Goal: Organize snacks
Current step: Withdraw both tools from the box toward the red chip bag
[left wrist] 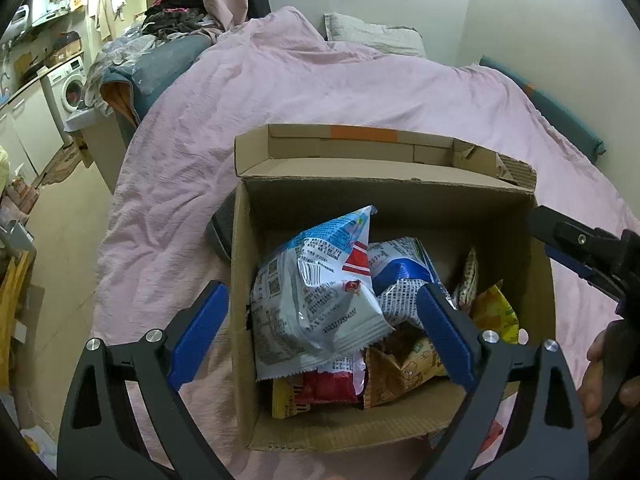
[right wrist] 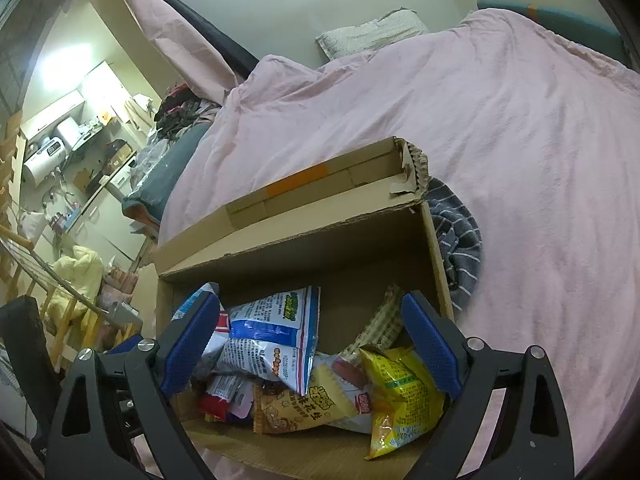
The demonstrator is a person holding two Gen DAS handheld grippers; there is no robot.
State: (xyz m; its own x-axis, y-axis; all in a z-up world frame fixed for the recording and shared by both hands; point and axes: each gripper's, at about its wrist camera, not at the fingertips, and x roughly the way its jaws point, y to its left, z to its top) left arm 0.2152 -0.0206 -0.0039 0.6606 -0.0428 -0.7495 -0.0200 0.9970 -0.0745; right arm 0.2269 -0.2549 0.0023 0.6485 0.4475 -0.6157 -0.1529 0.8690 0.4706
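Both grippers stand wide apart over an open cardboard box (left wrist: 400,196), nothing clamped. Left gripper (left wrist: 320,332): blue pads spread, 1 pad outside the box's left wall, the other inside over the snacks; a white-and-blue snack bag (left wrist: 316,280) lies between the pads, no pad pressing on it. Right gripper (right wrist: 312,344): pads spread inside the box, several packets between them, none pinched. In the left wrist view, the right gripper's black arm sits at the far right edge above the box's right wall, with a hand (left wrist: 600,380) behind it.

Box contents, piled loose: the white-and-blue bag on top at left; a second white-and-blue bag (right wrist: 272,340) beside it; a yellow bag (right wrist: 400,392) at right; a tan peanut packet (right wrist: 296,404) near the front; red packets (left wrist: 328,384) underneath. Lid flap (right wrist: 320,188) folded back, orange tape on it.

Box rests on a pink quilt (right wrist: 520,140) covering a bed. Grey striped cloth (right wrist: 456,240) just beside the box's far right corner. Pillow (right wrist: 372,32) at the wall. Washing machine (left wrist: 70,88) well apart, at left.
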